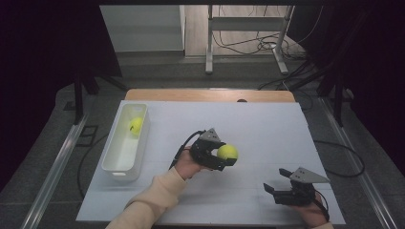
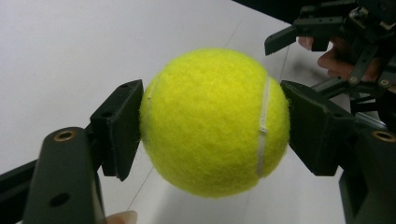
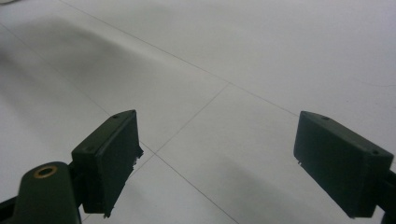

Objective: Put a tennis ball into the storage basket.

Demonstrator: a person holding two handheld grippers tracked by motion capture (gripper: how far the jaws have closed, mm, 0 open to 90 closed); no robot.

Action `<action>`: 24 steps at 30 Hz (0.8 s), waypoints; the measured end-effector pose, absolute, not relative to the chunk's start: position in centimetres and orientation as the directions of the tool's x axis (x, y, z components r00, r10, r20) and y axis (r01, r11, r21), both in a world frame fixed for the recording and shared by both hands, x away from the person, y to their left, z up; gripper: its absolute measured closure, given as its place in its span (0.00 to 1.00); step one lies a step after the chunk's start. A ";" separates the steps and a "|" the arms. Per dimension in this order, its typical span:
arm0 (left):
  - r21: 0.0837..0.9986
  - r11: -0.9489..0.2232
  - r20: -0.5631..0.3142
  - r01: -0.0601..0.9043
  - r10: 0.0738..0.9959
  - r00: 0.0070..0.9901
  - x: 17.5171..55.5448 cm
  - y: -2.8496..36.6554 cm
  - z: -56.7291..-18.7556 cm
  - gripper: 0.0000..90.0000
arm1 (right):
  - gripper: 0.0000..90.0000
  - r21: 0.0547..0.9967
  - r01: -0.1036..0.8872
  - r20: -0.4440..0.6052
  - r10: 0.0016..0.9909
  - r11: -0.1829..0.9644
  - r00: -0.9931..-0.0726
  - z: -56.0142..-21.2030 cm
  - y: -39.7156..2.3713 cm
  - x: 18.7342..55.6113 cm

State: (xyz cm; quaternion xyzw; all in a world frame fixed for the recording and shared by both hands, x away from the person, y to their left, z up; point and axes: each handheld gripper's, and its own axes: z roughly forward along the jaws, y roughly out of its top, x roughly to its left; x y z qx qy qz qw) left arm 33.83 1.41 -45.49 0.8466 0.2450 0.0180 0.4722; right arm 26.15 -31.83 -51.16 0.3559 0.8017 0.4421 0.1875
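Over the middle of the white counter [image 1: 267, 124], the left tool [image 1: 224, 160] is holding a yellow tennis ball [image 1: 228, 152] off the surface. From the left tool's own camera the ball [image 2: 212, 123] is sitting squarely between the two black pads, one pad pressing each side, white seam facing the lens, shadow on the counter below it; so the grip is looking firm and centred. Off to the left edge of the counter, a white rectangular bin [image 1: 138, 157] is already carrying a second tennis ball [image 1: 136, 125] at its far end, resting inside against the far wall. Judging from that, the work is looking like ball-into-bin sorting: one ball is in, this one is picked up and hanging in the air, well apart from the bin. What is left, as I am reading it: carrying the held ball left across to the bin, lowering it inside, letting go. Down at the near right corner the right tool [image 1: 273, 182] is sitting low by the counter, jaws standing wide with nothing between them; its own camera is showing bare counter between the pads [image 3: 109, 158]. No other loose balls are showing on the counter.
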 end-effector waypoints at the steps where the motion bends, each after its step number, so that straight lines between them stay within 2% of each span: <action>1: 0.811 -0.431 -0.200 0.397 0.433 0.879 33.8 1.5 -45.4 0.29 | 0.17 0.842 0.405 0.013 0.736 0.357 -0.677 -51.2 -31.8 26.1; 24: 0.837 -0.392 -0.175 0.381 0.467 0.867 33.6 3.6 -43.4 0.29 | 0.17 0.841 0.405 0.010 0.738 0.359 -0.675 -51.2 -31.8 26.1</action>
